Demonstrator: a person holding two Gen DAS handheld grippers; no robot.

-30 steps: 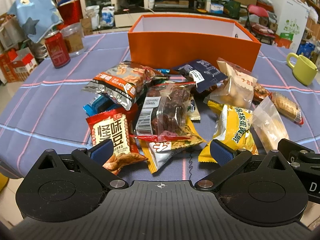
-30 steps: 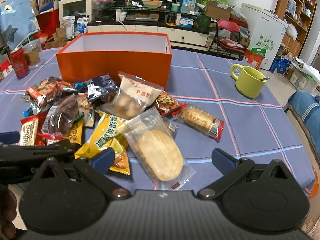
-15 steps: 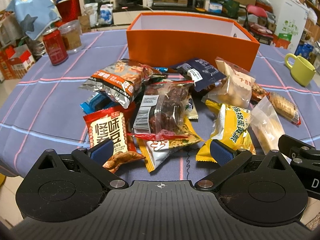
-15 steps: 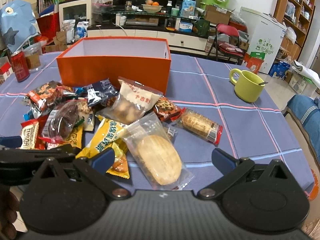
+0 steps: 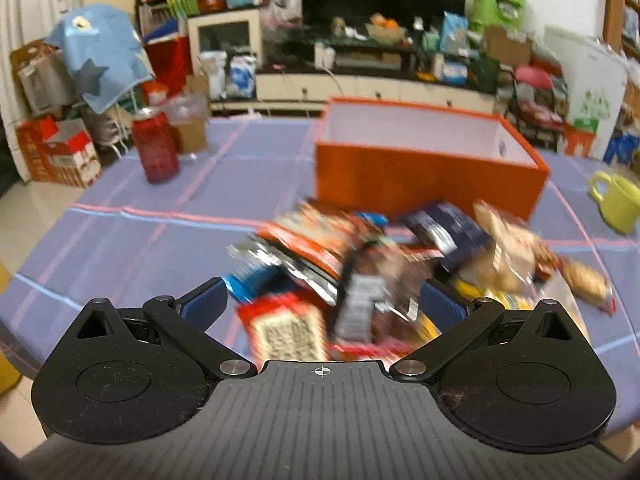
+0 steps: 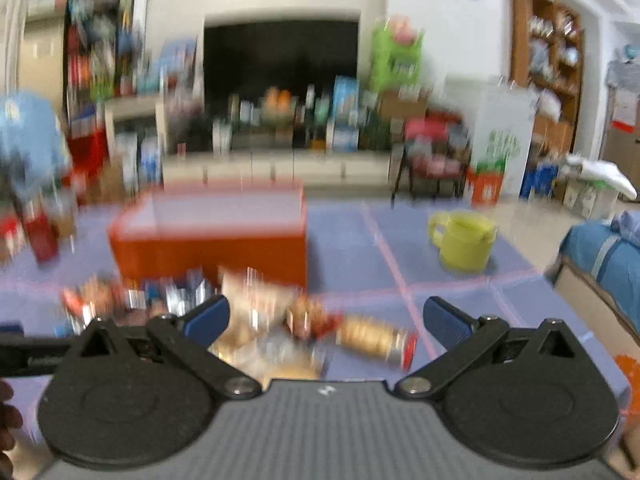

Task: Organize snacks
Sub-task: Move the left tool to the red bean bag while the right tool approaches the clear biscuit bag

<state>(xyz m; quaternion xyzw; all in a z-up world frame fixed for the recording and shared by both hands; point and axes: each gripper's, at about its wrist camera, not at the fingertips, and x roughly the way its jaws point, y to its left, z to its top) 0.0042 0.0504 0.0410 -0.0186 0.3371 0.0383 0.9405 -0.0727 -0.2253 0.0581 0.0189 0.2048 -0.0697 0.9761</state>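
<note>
A pile of snack packets (image 5: 384, 264) lies on the blue checked tablecloth in front of an open orange box (image 5: 428, 160); both views are blurred by motion. My left gripper (image 5: 322, 306) is open and empty, just in front of the pile's near edge, with a red packet (image 5: 286, 328) between its fingers' line. My right gripper (image 6: 326, 318) is open and empty, over the right side of the pile (image 6: 280, 320), near a long biscuit packet (image 6: 376, 338). The orange box (image 6: 208, 236) stands behind.
A yellow-green mug (image 5: 618, 204) stands at the right, also in the right wrist view (image 6: 464, 244). A red can (image 5: 154, 152) and a clear cup (image 5: 188, 124) stand at the far left. The table's edge (image 5: 24, 276) runs near left. Room clutter lies behind.
Both grippers have tilted upward and pulled back; the pile now sits lower in both views and more of the room shows. Both stay open.
</note>
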